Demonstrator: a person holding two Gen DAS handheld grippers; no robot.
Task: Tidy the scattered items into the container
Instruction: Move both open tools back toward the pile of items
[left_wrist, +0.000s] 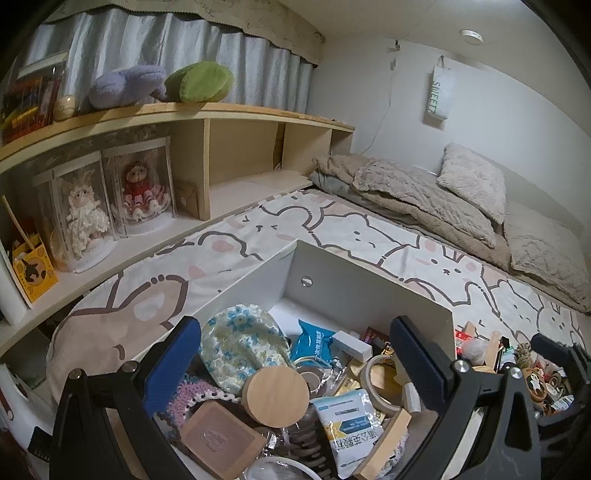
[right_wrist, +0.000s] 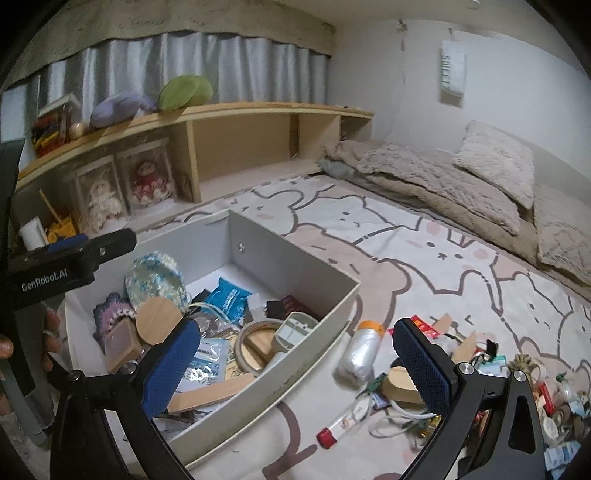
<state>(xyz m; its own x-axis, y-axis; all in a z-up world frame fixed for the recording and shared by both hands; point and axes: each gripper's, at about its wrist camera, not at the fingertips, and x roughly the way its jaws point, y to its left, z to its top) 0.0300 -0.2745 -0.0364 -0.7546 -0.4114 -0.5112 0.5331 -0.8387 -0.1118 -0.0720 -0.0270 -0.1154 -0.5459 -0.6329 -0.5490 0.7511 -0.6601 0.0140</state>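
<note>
Both grippers, left gripper (left_wrist: 295, 354) over the white open box (right_wrist: 325, 306) and right gripper (right_wrist: 295, 358) beside it, have fingers apart, holding nothing. The crinkly clear plastic roll with an orange cap (right_wrist: 361, 350) lies on the cartoon-print bedsheet (right_wrist: 424, 258) just beside the box; it looks light, soft and slippery, best pinched across its middle.

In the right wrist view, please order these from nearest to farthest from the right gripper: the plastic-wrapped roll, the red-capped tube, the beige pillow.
From the right gripper:
1. Red-capped tube, on the blanket just below-right.
2. Plastic-wrapped roll, beside the box; close to the tube's rank.
3. Beige pillow, far back right.
</note>
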